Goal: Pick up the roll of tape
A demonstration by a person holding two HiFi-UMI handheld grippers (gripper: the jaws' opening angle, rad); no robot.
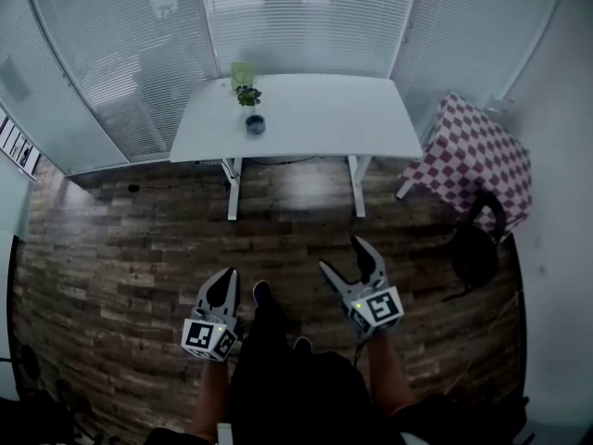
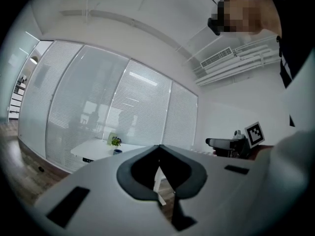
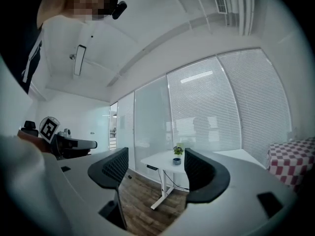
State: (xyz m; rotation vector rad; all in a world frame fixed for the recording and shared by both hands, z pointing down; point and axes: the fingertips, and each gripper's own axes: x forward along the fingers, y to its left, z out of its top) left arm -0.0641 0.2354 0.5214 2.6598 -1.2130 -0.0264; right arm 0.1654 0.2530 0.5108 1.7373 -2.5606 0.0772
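A small dark bluish round thing, seemingly the roll of tape [image 1: 255, 124], lies on the white table [image 1: 315, 119] across the room; it also shows as a tiny shape in the left gripper view [image 2: 117, 151] and between the jaws of the right gripper view [image 3: 176, 161]. Both grippers hang over the wooden floor, well short of the table. My left gripper [image 1: 225, 278] [image 2: 158, 148] is shut with nothing in it. My right gripper [image 1: 343, 255] [image 3: 155, 156] stands open and holds nothing.
A small potted plant [image 1: 247, 94] and a green card [image 1: 241, 72] stand behind the round thing. A red-and-white checked cloth [image 1: 474, 156] covers furniture at the right, with a black object [image 1: 475, 248] on the floor beside it. Blinds line the far walls.
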